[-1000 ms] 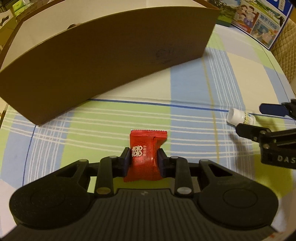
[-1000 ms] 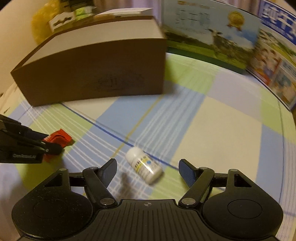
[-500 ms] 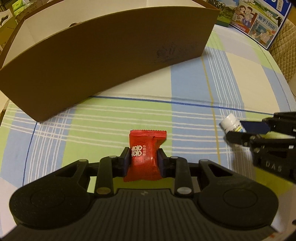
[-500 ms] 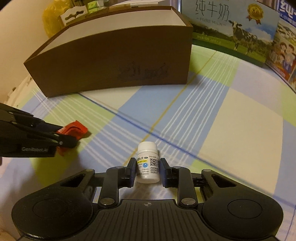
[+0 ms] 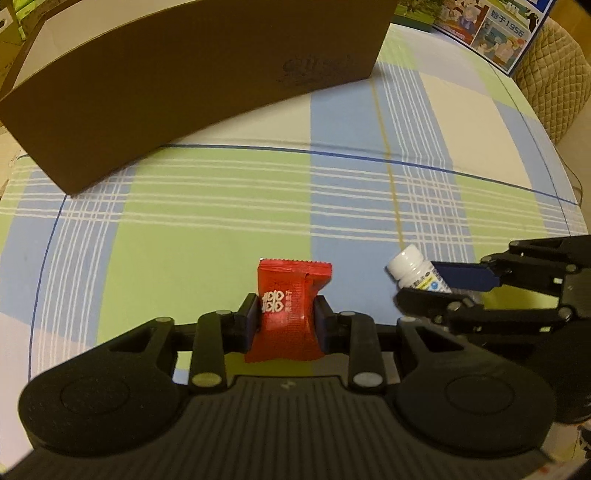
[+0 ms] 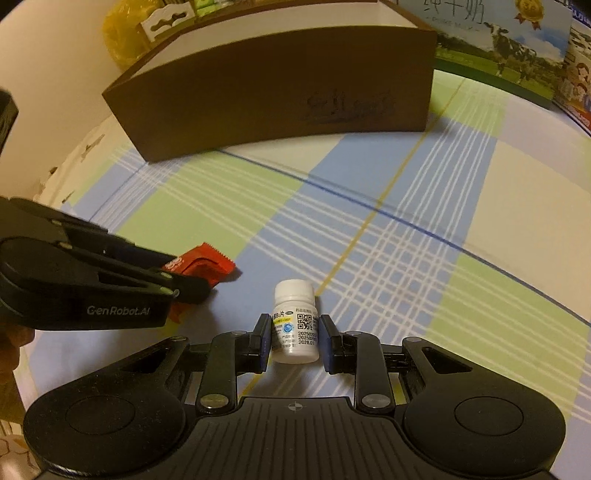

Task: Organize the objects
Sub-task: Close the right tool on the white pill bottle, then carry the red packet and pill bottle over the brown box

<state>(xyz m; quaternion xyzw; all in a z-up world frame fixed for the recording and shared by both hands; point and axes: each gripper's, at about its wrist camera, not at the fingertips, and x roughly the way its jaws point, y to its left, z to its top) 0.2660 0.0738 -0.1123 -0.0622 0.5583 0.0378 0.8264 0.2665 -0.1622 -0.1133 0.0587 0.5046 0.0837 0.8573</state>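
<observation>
Low in each wrist view, the left hand-held gripper [image 5: 285,325] pinches a red sachet [image 5: 288,314] and the right hand-held gripper [image 6: 293,341] a white bottle [image 6: 294,323] above the bench [image 5: 221,229], both seemingly bound next for the brown box [image 6: 280,96] at upper frame.

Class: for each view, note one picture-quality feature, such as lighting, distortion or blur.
Left wrist view: fisheye bends the brown box edge into a curve; warm dim light. Right wrist view: the white bottle label reads sharp, while the milk carton behind looks soft.
</observation>
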